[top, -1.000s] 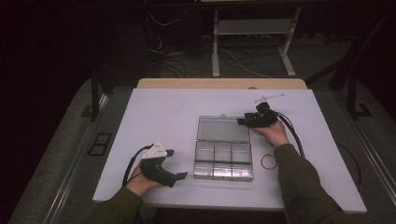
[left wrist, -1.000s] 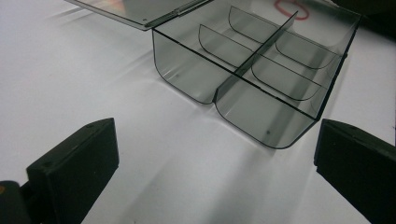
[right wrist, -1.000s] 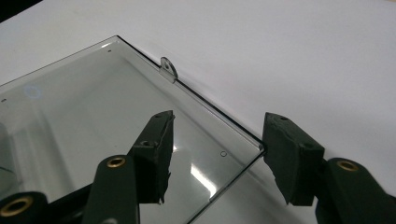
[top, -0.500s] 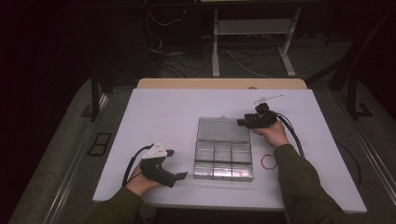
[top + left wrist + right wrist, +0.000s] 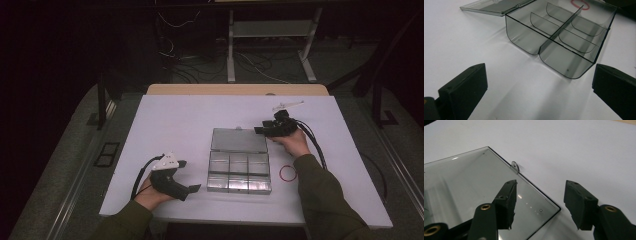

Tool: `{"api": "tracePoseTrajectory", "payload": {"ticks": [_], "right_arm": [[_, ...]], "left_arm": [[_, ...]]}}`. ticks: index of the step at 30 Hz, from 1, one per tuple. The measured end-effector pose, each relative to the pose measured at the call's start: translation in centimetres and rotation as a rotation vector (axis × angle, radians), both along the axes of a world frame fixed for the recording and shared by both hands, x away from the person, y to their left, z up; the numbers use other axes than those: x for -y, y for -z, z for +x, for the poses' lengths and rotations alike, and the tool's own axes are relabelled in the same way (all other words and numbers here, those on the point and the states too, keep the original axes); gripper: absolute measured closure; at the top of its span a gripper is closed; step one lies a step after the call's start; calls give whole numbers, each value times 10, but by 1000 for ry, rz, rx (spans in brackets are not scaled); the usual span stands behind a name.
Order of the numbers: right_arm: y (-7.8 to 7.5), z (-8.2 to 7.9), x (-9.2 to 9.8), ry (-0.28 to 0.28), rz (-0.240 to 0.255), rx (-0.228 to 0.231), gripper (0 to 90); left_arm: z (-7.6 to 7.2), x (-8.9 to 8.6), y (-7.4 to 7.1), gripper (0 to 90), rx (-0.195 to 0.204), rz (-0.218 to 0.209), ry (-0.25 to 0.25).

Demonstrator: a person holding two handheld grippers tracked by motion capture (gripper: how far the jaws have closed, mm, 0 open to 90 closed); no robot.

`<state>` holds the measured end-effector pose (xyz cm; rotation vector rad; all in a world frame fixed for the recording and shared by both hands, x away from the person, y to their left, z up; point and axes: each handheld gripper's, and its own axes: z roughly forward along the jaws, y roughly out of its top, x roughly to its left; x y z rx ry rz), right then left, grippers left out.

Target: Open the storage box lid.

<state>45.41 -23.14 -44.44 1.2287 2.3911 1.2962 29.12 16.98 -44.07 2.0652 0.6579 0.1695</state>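
Over at the white table (image 5: 175, 120), a clear plastic organiser box (image 5: 239, 172) sits in the middle with its lid (image 5: 239, 140) swung fully open and lying flat on the far side. Six compartments inside, two rows of three, and from the left gripper view (image 5: 559, 37) they look bare, though the glare on the plastic makes that hard to swear to.

The left gripper (image 5: 187, 175) is resting low in the person's left hand (image 5: 150, 192), jaws spread wide with nothing between them. In its own view the box stands ahead of the fingers (image 5: 465, 85), its rounded near corner framed in the gap between them but well clear of both pads. Beyond the box, past the far wall, a red ring (image 5: 580, 4) peeks in at the top.

Now the right gripper (image 5: 261, 130), held in the right hand (image 5: 292, 142): its jaws are also parted, a moderate gap, gripping nothing. In the right gripper view the corner of the open lid (image 5: 499, 202) lies right in that gap, one finger (image 5: 507, 200) hovering above the lid's surface, the other out over bare table past the edge. The lid's small latch tab (image 5: 515, 167) sits just ahead of the finger above the lid.

In the high view, the red ring (image 5: 288, 173) lies on the table just beside the box's right side, near the right forearm. A small white object (image 5: 287, 105) rests beyond the right gripper's fingers.
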Motion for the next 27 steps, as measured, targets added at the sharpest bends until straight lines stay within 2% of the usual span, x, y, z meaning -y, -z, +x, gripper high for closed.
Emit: {"api": "tracePoseTrajectory", "payload": {"ticks": [15,27], "right_arm": [[-16,-7,7,-2,16,38,398],[-25,-16,9,-2,15,51,391]], "left_arm": [[0,0,0,0,3,1,1],[-1,0,-1,0,3,-2,1]]}}
